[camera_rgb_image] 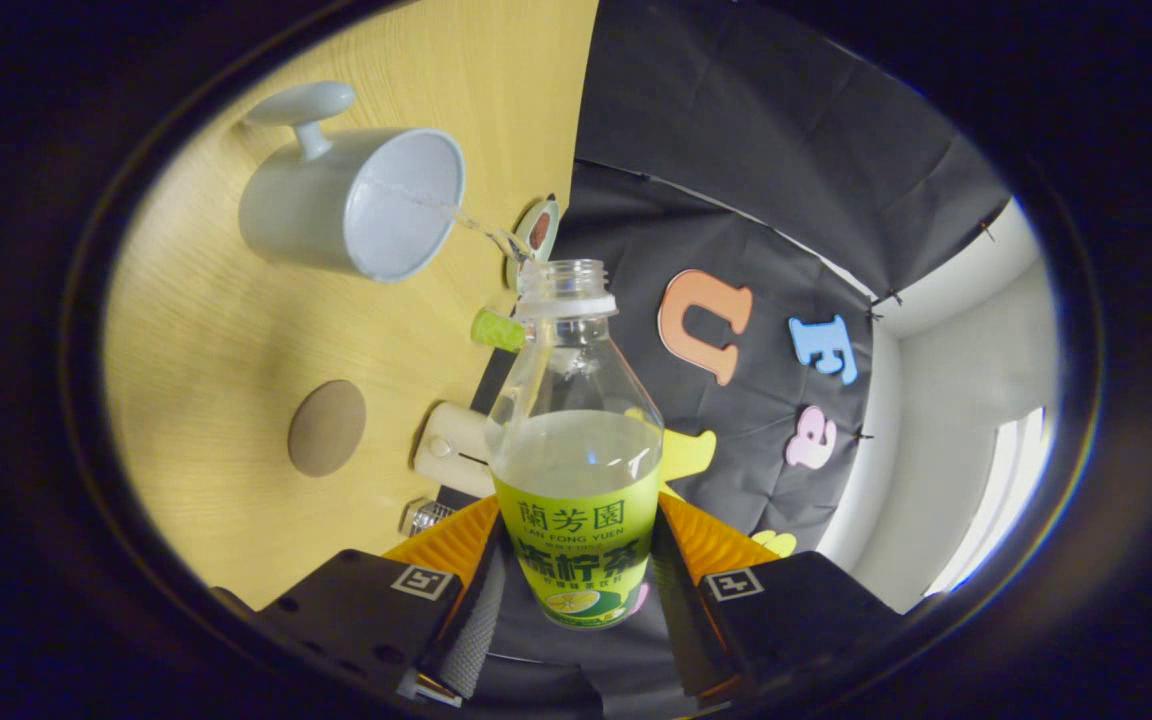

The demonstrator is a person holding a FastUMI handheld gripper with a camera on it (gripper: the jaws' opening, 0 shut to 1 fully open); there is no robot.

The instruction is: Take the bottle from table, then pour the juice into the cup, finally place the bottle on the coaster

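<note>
Gripper [576, 590] sits nearest, both fingers [456, 545] clamped on the bottle [576, 440] at its labelled lower half. Table [206, 330] is the biggest thing, light wood, seen rotated because the gripper is rolled over for pouring. Bottle is uncapped, tilted, liquid reaching about up to the top of the label, mouth aimed toward the cup [356, 205]. Cup is pale grey, with a handle, standing on the table beyond the fingertips, to the left of the bottle neck. Thin stream [481, 228] runs from the bottle mouth to the cup rim and inside. Coaster [327, 427] is a round brown disc on the table, well apart from the cup, nearer the gripper. Small bits at the table's far edge: cream block [451, 450], green piece [498, 329], can't tell what they are.

Step, by my read: pouring, middle of task. Next calls for rolling the bottle upright to stop flow, then moving it over the coaster and setting it down before letting go.
</note>
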